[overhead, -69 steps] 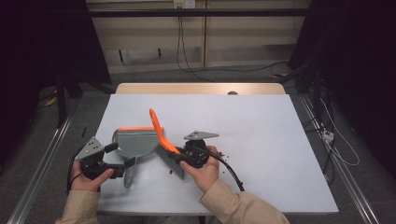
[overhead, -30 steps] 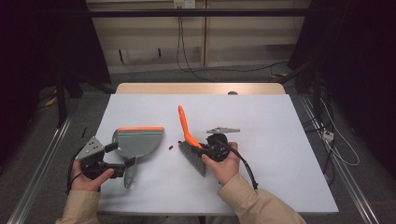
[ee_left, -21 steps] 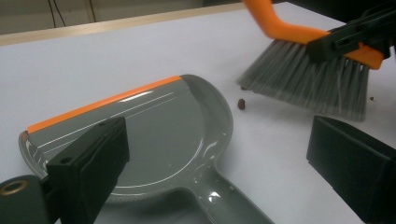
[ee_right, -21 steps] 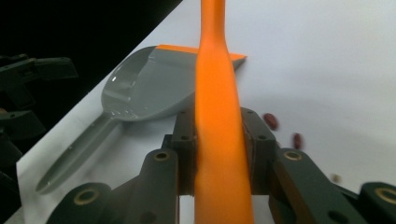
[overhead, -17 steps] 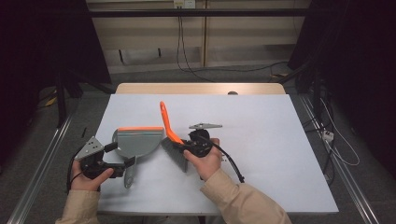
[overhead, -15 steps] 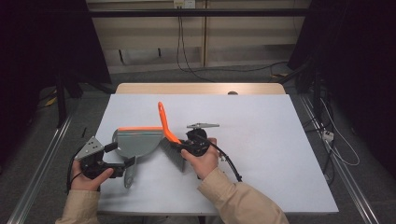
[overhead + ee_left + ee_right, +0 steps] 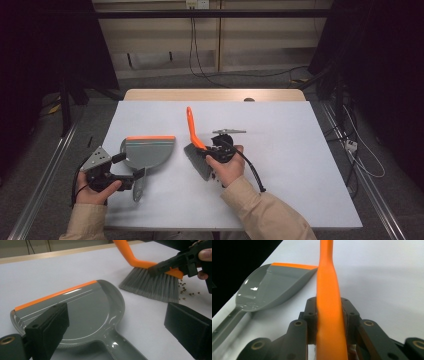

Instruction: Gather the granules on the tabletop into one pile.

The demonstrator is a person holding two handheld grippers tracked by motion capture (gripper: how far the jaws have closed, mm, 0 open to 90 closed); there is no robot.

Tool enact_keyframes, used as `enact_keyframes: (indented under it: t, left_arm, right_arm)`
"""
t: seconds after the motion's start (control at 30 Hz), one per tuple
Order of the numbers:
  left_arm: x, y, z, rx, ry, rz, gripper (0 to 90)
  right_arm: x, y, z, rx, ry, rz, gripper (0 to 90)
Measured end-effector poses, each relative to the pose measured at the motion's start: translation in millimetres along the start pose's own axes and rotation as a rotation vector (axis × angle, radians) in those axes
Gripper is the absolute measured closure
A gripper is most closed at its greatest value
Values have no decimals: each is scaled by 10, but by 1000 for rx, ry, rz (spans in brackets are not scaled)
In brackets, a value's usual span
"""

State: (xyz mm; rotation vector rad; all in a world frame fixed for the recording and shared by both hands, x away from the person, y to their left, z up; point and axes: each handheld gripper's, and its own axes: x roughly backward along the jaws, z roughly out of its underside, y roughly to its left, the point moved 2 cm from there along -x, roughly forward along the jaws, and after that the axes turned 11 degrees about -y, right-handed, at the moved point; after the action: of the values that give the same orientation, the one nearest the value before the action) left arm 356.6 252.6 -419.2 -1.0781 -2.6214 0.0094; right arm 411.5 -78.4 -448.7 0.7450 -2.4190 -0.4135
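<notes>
A grey dustpan (image 7: 147,151) with an orange lip lies flat at the table's left, its handle (image 7: 138,184) pointing toward the person. My left gripper (image 7: 127,176) stands open, and its jaws straddle that handle (image 7: 117,350) without touching it. My right gripper (image 7: 207,152) is shut on the orange handle of a brush (image 7: 192,131). In the right gripper view its pads press both sides of the brush handle (image 7: 329,302). The grey bristles (image 7: 150,287) rest on the table just right of the dustpan (image 7: 82,312). Several small brown crumbs (image 7: 185,288) lie beside the bristles.
The white table top (image 7: 300,150) is bare to the right of the brush. A wooden strip (image 7: 215,94) runs along its far edge. Metal rails (image 7: 45,180) flank the table, and cables (image 7: 200,75) lie on the floor behind it.
The right gripper swept the brush left toward the dustpan, then came back a little to the right with the handle more upright. The left gripper and the dustpan kept still.
</notes>
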Motion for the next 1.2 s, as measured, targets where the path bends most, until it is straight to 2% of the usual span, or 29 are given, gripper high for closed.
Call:
enact_keyframes:
  t: [0.17, 0.37, 1.2]
  left_arm:
    - [-6, -1, 3, -2, 1, -2, 56]
    - [-12, -11, 1, -7, 5, 0, 56]
    - [-22, -24, 0, -7, 6, 4, 56]
  right_arm:
    - [148, -145, 4, -7, -15, 27, 715]
    - [254, -236, 12, -16, -24, 44, 714]
    - [487, -388, 38, -17, -36, 77, 714]
